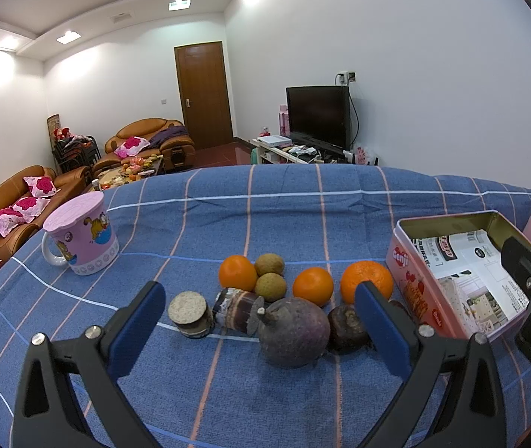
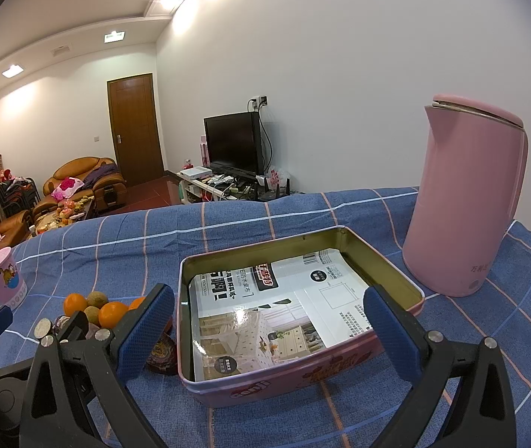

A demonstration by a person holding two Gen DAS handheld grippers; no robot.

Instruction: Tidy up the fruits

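Observation:
In the left wrist view, fruit is clustered on the blue checked cloth (image 1: 265, 392): a dark purple passion fruit (image 1: 293, 332), three oranges (image 1: 238, 272) (image 1: 313, 286) (image 1: 366, 280), two small brown-green fruits (image 1: 269, 264) (image 1: 270, 286), two cut sugarcane pieces (image 1: 190, 314) (image 1: 236, 310) and a dark brown chunk (image 1: 347, 327). My left gripper (image 1: 261, 332) is open, its blue pads either side of the passion fruit, not touching it. The pink tin (image 2: 291, 377) lies open with a printed sheet inside. My right gripper (image 2: 269, 332) hovers open over the tin's near edge, empty.
A pink cartoon mug (image 1: 82, 233) with a lid stands at the left of the cloth. A tall pink kettle (image 2: 467, 198) stands right of the tin. Beyond the table's far edge are sofas (image 1: 15, 201), a door and a TV (image 1: 319, 115).

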